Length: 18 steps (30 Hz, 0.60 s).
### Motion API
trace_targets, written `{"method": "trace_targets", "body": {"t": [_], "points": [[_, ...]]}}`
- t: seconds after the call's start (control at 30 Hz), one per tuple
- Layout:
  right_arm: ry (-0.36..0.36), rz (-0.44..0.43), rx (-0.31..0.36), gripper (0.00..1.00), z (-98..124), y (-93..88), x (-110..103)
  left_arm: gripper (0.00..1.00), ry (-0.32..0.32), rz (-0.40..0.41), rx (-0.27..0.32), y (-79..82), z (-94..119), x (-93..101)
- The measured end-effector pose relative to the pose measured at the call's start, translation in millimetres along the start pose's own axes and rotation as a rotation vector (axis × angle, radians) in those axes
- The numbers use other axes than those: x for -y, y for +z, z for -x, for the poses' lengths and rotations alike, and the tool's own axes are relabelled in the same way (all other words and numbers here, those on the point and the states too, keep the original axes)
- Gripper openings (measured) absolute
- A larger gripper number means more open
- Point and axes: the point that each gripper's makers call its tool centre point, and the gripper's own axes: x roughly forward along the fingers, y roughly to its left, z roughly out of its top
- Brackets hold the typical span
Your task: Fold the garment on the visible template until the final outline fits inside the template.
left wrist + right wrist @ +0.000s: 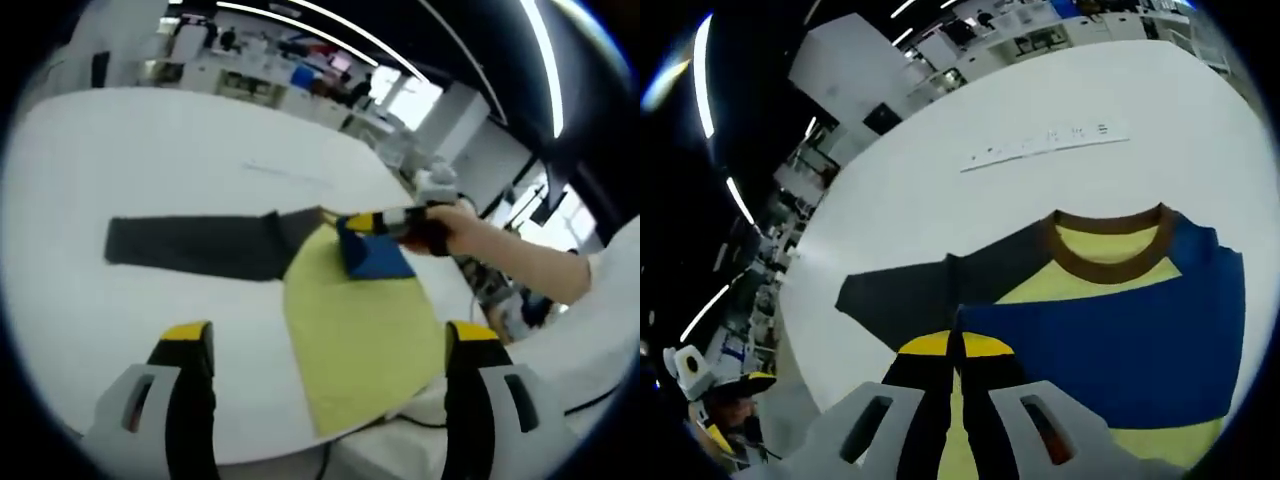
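The right gripper (956, 345), jaws closed, is pinching the blue sleeve (1120, 340) of a soft yellow shirt (360, 340) lying on the round white table (150, 160); the left gripper (325, 345) is hovering wide open, holding nothing, its dark sleeve (190, 245) stretching toward 9 o'clock.

Garment (1110, 330): lower hem cut off at the right gripper view's bottom edge, behind the right claw (956, 345) | printed strip (1045, 143) on bench (940, 200), upper centre: text too small to read | left claw (325, 345): bases cut off at bottom edge | background shelving (250, 60), upper left: blurred.
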Motion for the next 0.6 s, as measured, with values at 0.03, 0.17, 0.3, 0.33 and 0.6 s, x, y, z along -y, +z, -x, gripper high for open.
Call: {"method": "trace_targets", "body": {"t": [0.03, 0.17, 0.3, 0.33, 0.6], "points": [[-0.003, -0.001, 0.001, 0.02, -2, 0.3, 0, 0.92, 0.000, 0.001, 0.000, -0.2, 0, -0.3], [-0.021, 0.002, -0.003, 0.02, -9, -0.2, -1, 0.92, -0.003, 0.007, 0.001, -1.4, 0, -2.5], [-0.027, -0.009, -0.014, 0.02, -14, -3.7, -2, 0.92, -0.005, 0.010, 0.000, -2.4, -1, -3.8], [-0.030, -0.006, -0.023, 0.02, -17, -6.0, -3, 0.92, -0.006, 0.011, -0.001, -2.8, -1, -4.3], [-0.062, -0.015, -0.058, 0.02, -30, -14.8, 3, 0.92, 0.002, 0.011, 0.000, -2.8, 1, -9.7]]}}
